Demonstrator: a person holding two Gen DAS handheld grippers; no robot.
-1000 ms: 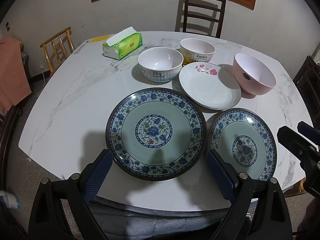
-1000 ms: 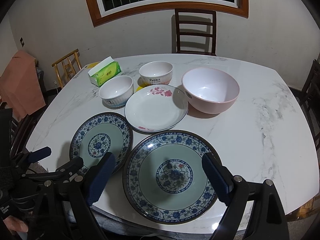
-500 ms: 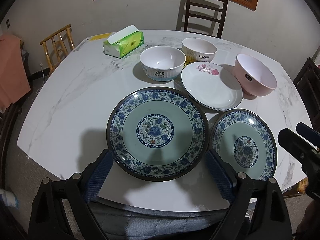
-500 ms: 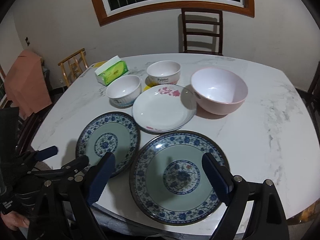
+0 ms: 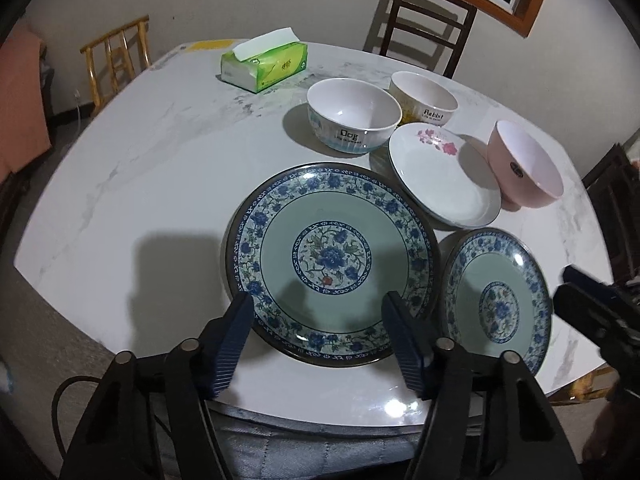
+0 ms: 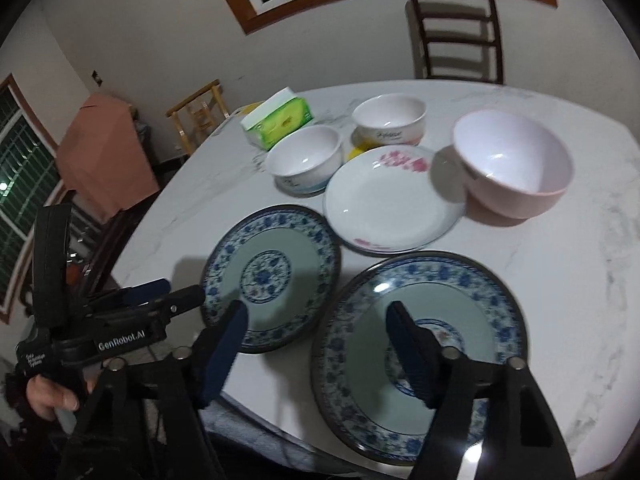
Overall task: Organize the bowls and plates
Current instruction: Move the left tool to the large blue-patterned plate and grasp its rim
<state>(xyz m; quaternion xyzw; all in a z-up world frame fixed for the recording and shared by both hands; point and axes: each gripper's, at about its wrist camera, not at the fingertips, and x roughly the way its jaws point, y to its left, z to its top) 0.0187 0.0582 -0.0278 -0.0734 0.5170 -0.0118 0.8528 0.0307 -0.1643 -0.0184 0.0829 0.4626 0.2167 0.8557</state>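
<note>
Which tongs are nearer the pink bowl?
Right. The right tongs hover over the blue plate on the pink bowl's side. The left tongs are over the neighbouring blue plate, farther off. Both are closing, pads on nothing yet.

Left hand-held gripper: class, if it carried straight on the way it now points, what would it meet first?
Most likely the large blue-patterned plate. The left hand-held gripper points down at its near rim, jaws closing with nothing gripped yet. Depth is unclear, so whether it lands on the rim or farther in is uncertain.
</note>
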